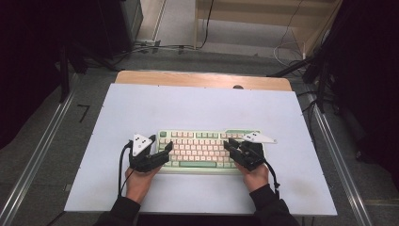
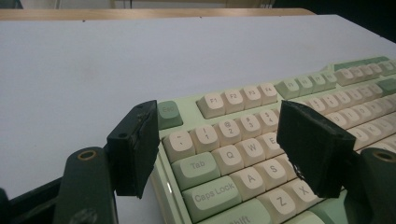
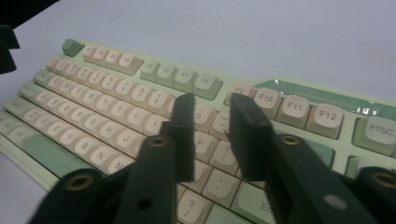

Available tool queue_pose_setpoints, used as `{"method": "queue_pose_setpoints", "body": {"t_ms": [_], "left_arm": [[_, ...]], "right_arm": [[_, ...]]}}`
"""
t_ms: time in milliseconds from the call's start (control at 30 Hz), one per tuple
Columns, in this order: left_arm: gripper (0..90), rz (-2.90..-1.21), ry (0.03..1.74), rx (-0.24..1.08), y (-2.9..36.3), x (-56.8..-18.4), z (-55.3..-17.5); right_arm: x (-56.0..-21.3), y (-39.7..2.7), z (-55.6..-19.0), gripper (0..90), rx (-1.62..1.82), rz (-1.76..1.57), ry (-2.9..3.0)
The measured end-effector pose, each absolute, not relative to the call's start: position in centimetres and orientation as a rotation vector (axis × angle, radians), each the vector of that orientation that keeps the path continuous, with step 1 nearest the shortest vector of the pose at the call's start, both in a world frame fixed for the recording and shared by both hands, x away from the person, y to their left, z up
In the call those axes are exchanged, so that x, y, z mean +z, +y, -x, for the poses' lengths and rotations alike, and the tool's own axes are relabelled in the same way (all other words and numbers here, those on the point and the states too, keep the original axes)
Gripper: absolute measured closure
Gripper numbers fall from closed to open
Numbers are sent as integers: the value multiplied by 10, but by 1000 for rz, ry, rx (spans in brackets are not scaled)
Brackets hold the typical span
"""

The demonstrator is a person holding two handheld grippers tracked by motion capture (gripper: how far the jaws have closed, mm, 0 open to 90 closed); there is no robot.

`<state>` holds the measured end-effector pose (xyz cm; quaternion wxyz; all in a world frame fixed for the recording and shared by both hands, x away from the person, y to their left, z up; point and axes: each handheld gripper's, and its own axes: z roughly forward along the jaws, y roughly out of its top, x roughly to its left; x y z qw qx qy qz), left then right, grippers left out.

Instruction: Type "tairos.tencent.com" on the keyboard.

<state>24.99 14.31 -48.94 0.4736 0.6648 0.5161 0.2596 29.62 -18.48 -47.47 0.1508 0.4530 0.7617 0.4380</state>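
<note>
Two grippers poised over keyboard point(image 1: 200, 150) near front of white surface point(image 1: 197, 108): left gripper point(image 2: 217, 144) jaws wide astride left edge, right gripper point(image 3: 212, 135) jaws narrow above right-hand keys, holding nothing. No key visibly pressed; everything left.

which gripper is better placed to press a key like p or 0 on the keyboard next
Right. The right gripper hangs over the keyboard's right half with jaws narrowed to a small gap above the number row. The left gripper straddles the Esc-Tab corner, jaws wide.
</note>
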Motion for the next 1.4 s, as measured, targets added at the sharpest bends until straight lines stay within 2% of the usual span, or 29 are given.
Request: {"method": "queue_pose_setpoints", "body": {"t_ms": [100,500,1400], "left_arm": [[302,-1620,1262,636,144,-489,-249],[301,-1619,1274,628,146,-490,-252],[301,-1626,1273,620,145,-491,-253]], "right_arm": [[-472,-186,-293,870,1271,-1299,2177],[-467,-183,-281,873,1281,-1252,2217],[-487,-172,-276,872,1196,-1232,2320]]}}
